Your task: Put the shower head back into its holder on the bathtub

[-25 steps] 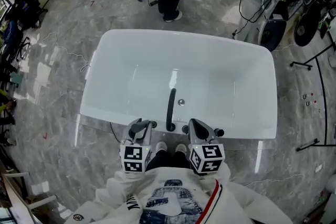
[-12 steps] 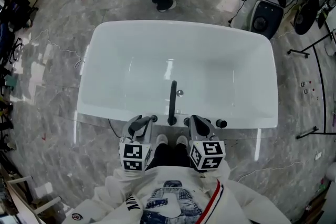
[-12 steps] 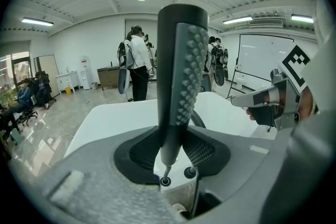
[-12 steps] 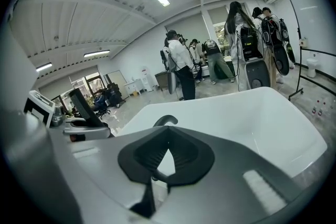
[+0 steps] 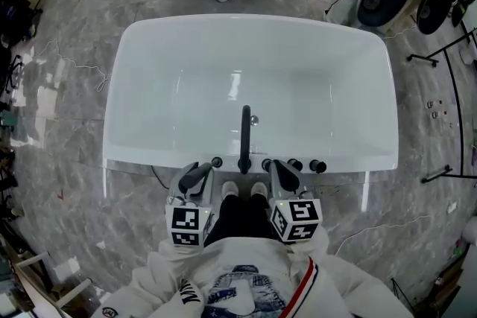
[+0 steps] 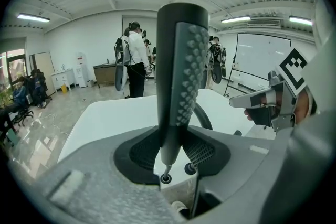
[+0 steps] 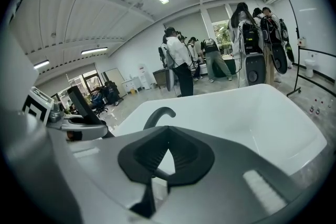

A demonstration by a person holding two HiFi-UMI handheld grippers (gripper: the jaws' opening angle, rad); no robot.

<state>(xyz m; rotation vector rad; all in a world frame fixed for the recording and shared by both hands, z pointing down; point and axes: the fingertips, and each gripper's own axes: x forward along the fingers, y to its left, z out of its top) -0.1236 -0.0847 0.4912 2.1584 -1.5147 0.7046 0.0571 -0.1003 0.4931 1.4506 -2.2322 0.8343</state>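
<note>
Jaws of your L gripper (image 6: pixel 172 152) are clamped on the shower head (image 6: pixel 181 71), gripping low on its body. R gripper (image 7: pixel 168 134) jaws meet at the tips w/ nothing between them, only white tub visible thru the gap.

L gripper view gives you what head view can't. The shower head stands upright, long axis vertical, thick end up. Its thin metal tip points down, right at the round holder (image 6: pixel 166 179) on the near rim. Can't tell if the tip is actually inside. Nozzle face is turned toward that view's right.

Head view shows only a dark stub in the L jaws, but it lays out the rim. L to R you get the holder hole, a black spout (image 5: pixel 244 134) reaching over the basin, then a row of knobs (image 5: pixel 294 164). R gripper view catches your L gripper side-on, w/ the dark shower head rising out of it.

Shower head is dk grey, matte, a slim bar w/ rows of small nubs down one face. Bathtub (image 5: pixel 246 26) is glossy white, a rounded rectangle. Jaw pads are black and ribbed. Floor (image 5: pixel 67 86) is grey, marble-look.
</note>
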